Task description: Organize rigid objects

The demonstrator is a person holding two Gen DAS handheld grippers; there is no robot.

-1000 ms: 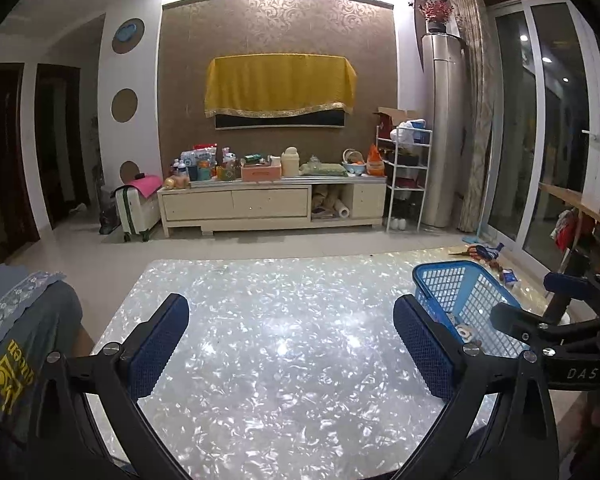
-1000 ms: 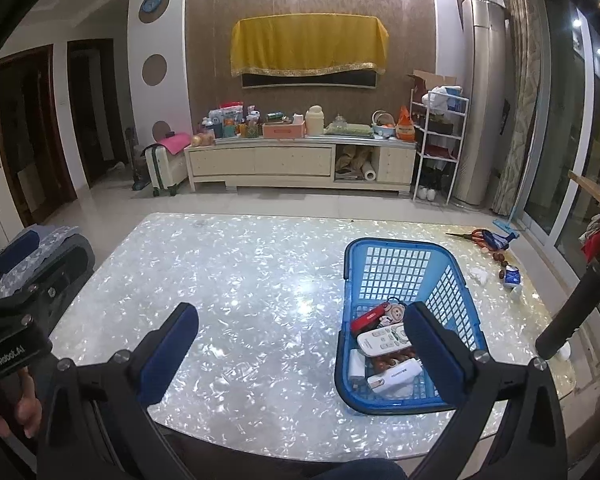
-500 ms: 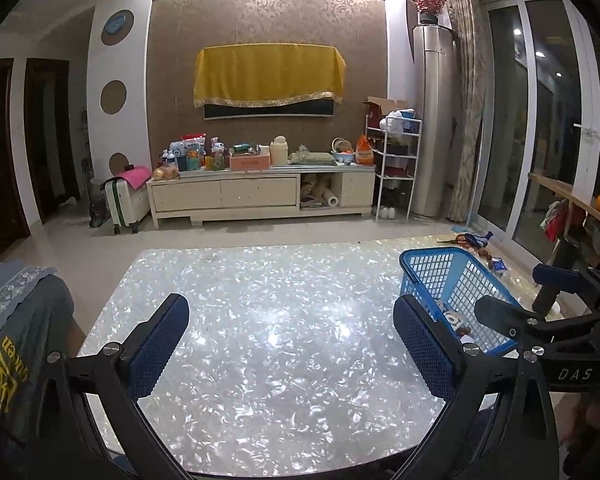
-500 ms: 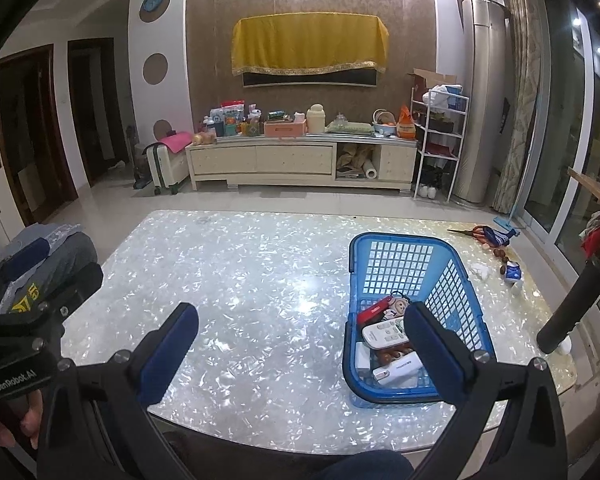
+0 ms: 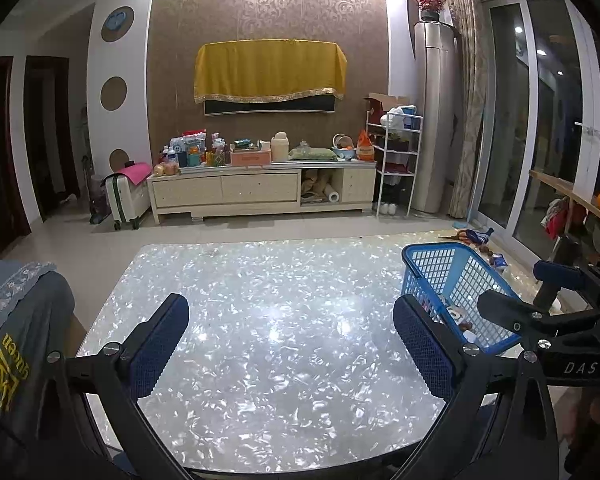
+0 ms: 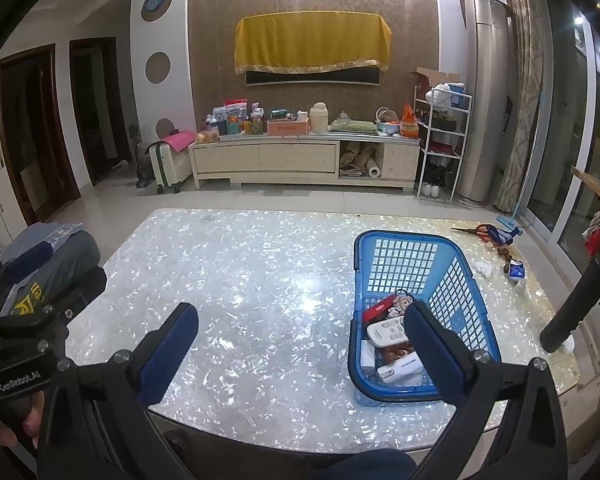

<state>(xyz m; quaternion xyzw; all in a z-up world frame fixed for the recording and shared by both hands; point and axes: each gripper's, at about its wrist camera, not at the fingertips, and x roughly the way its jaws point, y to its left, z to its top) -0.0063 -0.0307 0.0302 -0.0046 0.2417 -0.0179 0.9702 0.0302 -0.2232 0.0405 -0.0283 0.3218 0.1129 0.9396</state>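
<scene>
Rising slightly, perhaps, hand-held grippers [image 6: 300,354] empty, basket [image 6: 404,268] filled

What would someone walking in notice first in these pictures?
Probably the blue basket on the right side of the shimmering pearl-patterned table, with a white remote and other small items piled at its near end. Next, the yellow cloth on the far wall. Both grippers, left and right, hang open and empty.

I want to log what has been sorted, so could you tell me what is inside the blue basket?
The blue basket holds a white remote, a red flat item, a small plush figure and a white labelled box. The right gripper's finger covers part of it.
</scene>
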